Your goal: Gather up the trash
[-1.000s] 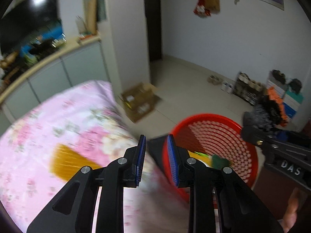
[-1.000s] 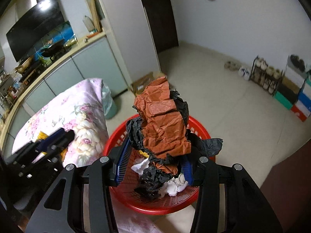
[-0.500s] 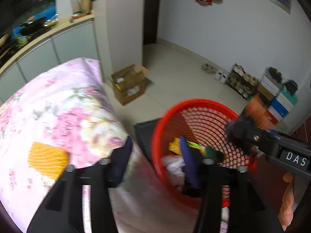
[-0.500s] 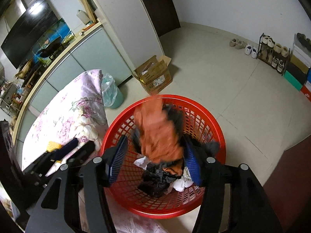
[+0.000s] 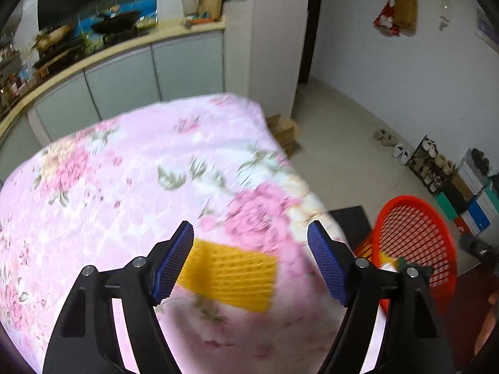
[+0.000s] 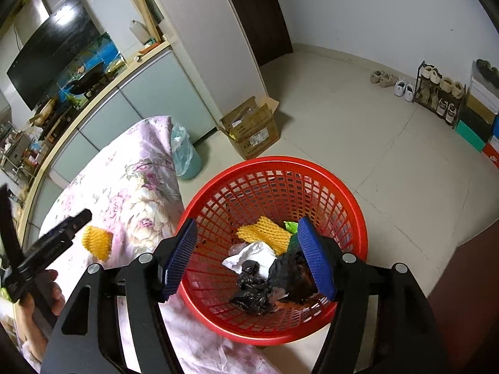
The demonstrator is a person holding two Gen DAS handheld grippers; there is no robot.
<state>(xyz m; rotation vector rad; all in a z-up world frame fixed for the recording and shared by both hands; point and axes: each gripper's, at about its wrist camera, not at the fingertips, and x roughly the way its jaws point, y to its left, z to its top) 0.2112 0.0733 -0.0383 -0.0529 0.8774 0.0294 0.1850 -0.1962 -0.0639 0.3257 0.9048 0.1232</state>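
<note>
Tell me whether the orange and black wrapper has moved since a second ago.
Yes. The orange and black wrapper dropped from the right gripper, whose jaws are opening, into the red basket.

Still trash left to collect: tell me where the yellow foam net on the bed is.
The yellow foam net lies on the floral bedspread near its edge, between the left gripper's opening jaws, untouched; the red basket stands beyond that edge.

My right gripper (image 6: 248, 255), jaws opening, no longer holds the orange-and-black wrapper (image 6: 293, 275); it now lies in the red basket (image 6: 355, 208). My left gripper (image 5: 251, 260), jaws opening too, has swung off the basket to the yellow foam net (image 5: 229, 277) on the floral quilt (image 5: 124, 168).
</note>
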